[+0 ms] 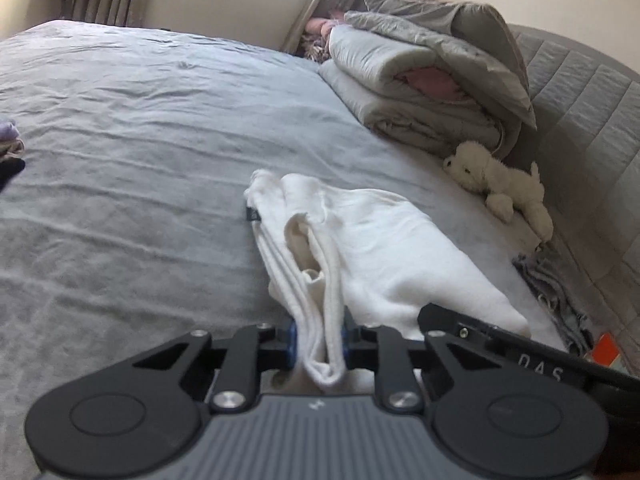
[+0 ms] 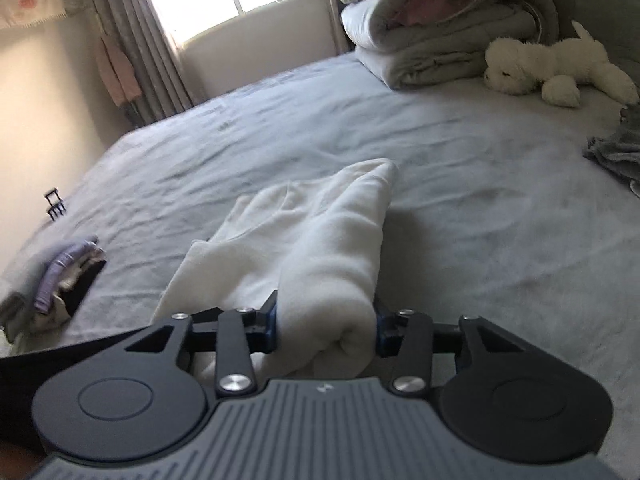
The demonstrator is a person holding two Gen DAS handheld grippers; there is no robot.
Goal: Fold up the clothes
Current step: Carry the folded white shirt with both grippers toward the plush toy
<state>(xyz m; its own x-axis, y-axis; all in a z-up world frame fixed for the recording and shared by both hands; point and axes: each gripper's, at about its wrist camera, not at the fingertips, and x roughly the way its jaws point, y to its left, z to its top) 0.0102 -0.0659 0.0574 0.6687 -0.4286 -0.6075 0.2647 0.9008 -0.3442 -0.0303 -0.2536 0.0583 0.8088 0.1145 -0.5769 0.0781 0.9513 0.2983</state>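
White garment [image 1: 360,240]: soft fleecy knit, partly folded, lying mid-bed on a wrinkled grey sheet [image 1: 140,140]; small dark tag at its far left edge. Left tongs [image 1: 318,338]: pinched on a ribbed, bunched near edge of it. Right tongs [image 2: 326,328]: clamped around a thick rolled fold [image 2: 332,264]. Near ends of the cloth hidden behind both tool bodies. Far right: stacked grey quilted bedding [image 1: 420,80], plush white toy [image 1: 500,188], crumpled grey cloth [image 2: 616,152] cut off by the frame. Left edge: blurred lilac-and-dark clothes pile [image 2: 68,280]. Broad open sheet left of and beyond the garment.
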